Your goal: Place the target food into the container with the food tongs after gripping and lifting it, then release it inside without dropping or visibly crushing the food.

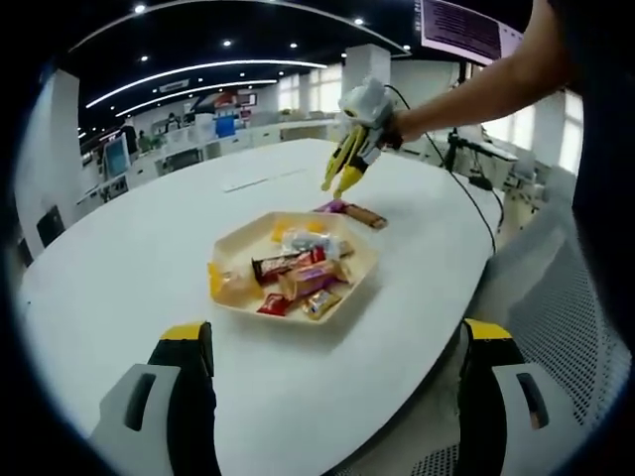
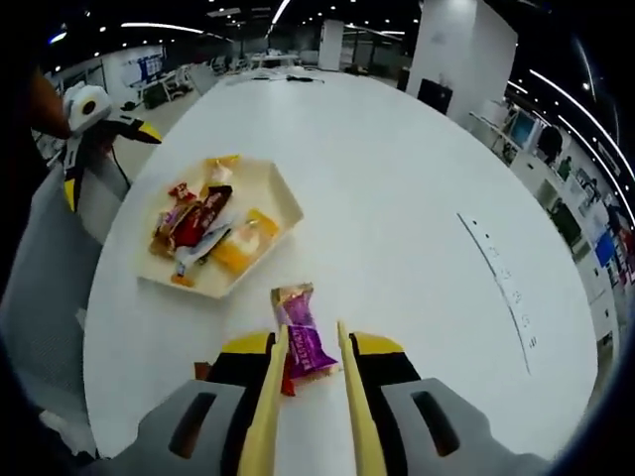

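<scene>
Inspecting the right gripper view, we find the right tool (image 2: pixel 310 362) low over the white bench (image 2: pixel 397 198), carrying yellow food tongs (image 2: pixel 266 407) whose two arms stand slightly apart on either side of a purple-wrapped snack (image 2: pixel 303 337). The snack lies flat on the bench, and we cannot tell whether the tong tips touch it. We note the cream tray (image 2: pixel 283 203) just beyond, holding several wrapped snacks, with the purple snack outside it, near its closer edge. In the left gripper view, we see the left tool (image 1: pixel 337 342) with its jaws spread wide, holding nothing, poised above the bench edge short of the tray (image 1: pixel 362 273).
</scene>
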The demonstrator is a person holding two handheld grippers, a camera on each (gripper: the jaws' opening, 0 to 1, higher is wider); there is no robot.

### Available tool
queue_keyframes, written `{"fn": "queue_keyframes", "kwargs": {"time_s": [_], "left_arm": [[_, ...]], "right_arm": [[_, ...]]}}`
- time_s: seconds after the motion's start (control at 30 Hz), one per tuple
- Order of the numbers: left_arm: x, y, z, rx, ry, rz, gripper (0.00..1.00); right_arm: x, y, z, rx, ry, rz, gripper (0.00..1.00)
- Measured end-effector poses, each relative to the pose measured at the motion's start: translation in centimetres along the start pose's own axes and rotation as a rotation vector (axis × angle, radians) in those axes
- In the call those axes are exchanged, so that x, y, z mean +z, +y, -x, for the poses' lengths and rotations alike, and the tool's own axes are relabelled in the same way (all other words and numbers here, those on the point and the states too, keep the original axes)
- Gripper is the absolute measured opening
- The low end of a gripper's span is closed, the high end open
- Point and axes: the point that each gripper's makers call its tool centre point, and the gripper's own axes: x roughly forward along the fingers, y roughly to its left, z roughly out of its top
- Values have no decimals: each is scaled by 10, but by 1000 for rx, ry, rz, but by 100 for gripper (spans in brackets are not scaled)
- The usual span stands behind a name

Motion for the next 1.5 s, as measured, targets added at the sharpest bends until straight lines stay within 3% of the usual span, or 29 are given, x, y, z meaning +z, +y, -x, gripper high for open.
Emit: {"fn": "queue_keyframes", "kwargs": {"time_s": [0.4,0.6,0.73,0.93,1.1,1.3,1.5], "left_arm": [[-1,2,0,9,2,6,99],[-2,2,0,11,7,-5,99],[-4,3,-1,13,13,-1,99],[-3,3,0,16,13,5,99],[-4,6,0,31,12,-2,99],[-5,5,-1,31,14,-23,99],[0,11,3,45,-9,17,100]], "right_arm": [[-14,7,-24,23,39,3,25],[-14,6,-22,-6,62,-54,21],[-12,6,-22,-24,80,-33,21],[-12,3,-16,-31,82,-73,21],[3,-4,-2,-53,32,-183,22],[31,-10,17,-92,-9,-235,22],[47,-2,29,-115,-14,-252,22]]}}
